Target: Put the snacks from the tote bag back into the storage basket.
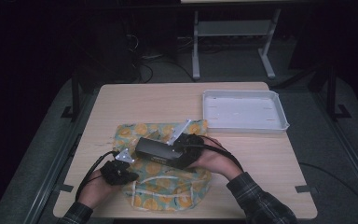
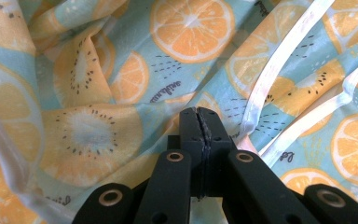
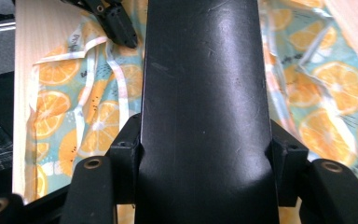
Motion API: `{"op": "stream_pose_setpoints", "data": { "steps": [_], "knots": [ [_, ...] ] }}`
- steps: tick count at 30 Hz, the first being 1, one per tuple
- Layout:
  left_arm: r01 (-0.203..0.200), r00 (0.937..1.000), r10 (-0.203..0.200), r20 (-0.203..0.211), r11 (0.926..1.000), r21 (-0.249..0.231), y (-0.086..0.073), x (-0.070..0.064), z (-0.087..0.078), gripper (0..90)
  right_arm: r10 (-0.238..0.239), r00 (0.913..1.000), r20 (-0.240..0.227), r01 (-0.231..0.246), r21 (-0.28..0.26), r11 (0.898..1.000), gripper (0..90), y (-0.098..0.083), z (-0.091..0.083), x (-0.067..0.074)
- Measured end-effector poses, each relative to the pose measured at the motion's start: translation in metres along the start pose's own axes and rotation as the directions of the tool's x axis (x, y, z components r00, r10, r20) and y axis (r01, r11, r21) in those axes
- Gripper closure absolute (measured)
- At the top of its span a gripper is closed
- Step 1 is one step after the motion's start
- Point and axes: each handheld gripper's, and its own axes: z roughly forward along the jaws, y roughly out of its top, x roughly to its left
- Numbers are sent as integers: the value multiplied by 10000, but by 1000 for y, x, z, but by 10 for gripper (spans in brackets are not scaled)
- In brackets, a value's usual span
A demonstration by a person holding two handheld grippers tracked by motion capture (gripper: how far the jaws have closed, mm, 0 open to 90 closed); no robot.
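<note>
A cloth [image 1: 168, 189] printed with orange and kiwi slices and edged with white straps lies crumpled on the near half of the table. Over it a long flat black box [image 1: 156, 148] is held level by my right gripper [image 1: 178, 153], which is shut on the box's right end. In the right gripper view the box [image 3: 205, 93] sits between the jaws of that gripper [image 3: 205, 151], and the cloth [image 3: 56, 107] spreads below. My left gripper [image 1: 131, 175] rests at the cloth's left side. In its own view the left gripper [image 2: 200, 114] has its jaws pressed together on a fold of the cloth [image 2: 98, 130].
A white tray [image 1: 242, 127] stands at the back right of the wooden table [image 1: 135, 100]. The left gripper [image 3: 116, 23] shows past the box in the right gripper view. Table legs and cables stand on the dark floor beyond.
</note>
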Motion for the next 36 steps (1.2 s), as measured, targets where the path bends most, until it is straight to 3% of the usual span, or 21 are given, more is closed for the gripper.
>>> {"op": "stream_pose_setpoints", "data": {
  "steps": [19,34,36],
  "knots": [
    [13,10000,-13,14,10000,-21,1,-1,0,879,792,9942,722,-792,-32,9969,416,-20,-36,-21],
    [-133,9996,129,239,9998,171,0,1,-2,844,1684,9783,1207,-1681,-125,9857,416,-43,-63,-48],
    [199,9991,-191,376,9996,-219,1,0,-2,818,1789,9756,1272,-1784,-154,9838,416,-46,-66,-52]
  ]
}}
